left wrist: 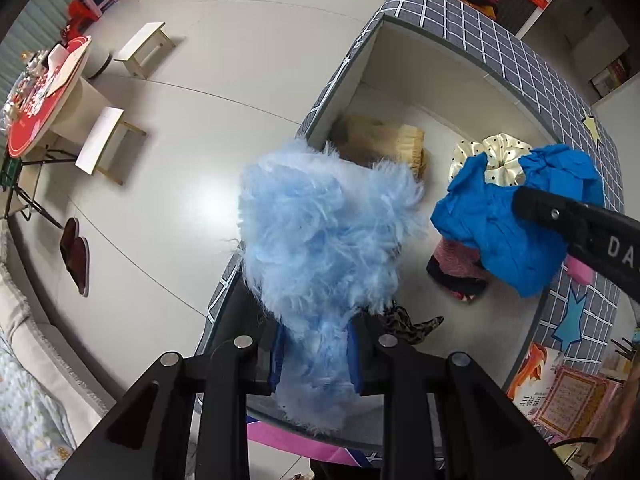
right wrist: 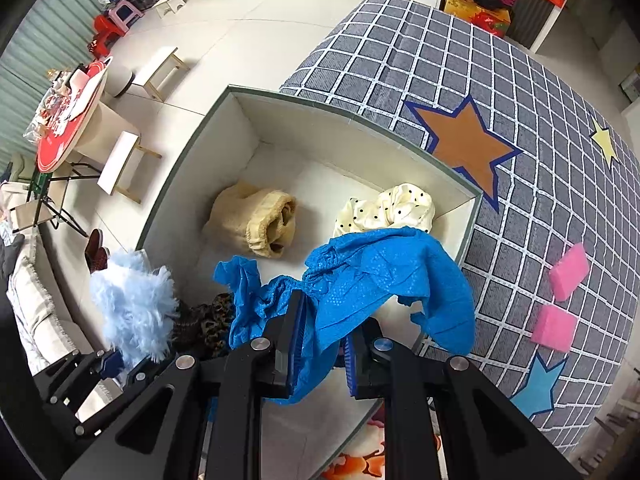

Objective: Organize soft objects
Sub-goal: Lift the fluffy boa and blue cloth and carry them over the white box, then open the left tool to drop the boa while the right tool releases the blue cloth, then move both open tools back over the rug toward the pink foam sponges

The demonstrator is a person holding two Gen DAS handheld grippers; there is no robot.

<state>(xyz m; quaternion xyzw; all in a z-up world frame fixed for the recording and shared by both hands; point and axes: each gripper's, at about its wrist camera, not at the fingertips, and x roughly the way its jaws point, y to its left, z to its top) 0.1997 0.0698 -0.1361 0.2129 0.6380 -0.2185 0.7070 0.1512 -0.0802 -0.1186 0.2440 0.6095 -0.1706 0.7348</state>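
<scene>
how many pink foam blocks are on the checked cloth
2, as far as the pictures show. One pink block lies on the checked cloth right of the box; the second pink block lies just below it, apart. Others may be hidden.

A table [right wrist: 420,64] under a grey checked cloth carries an open white box [right wrist: 256,120] at its edge. Star cut-outs lie flat on the cloth: an orange one [right wrist: 466,146] just beside the box's far wall, a small yellow one [right wrist: 604,142] farther out, a blue one [right wrist: 538,386] nearer. Two pink sponges [right wrist: 568,272] sit near each other on the cloth, well apart from the box. Beyond the table, the pale tiled floor [right wrist: 240,36] holds low white stools [right wrist: 120,164] and a pair of dark red slippers [left wrist: 76,254].
</scene>
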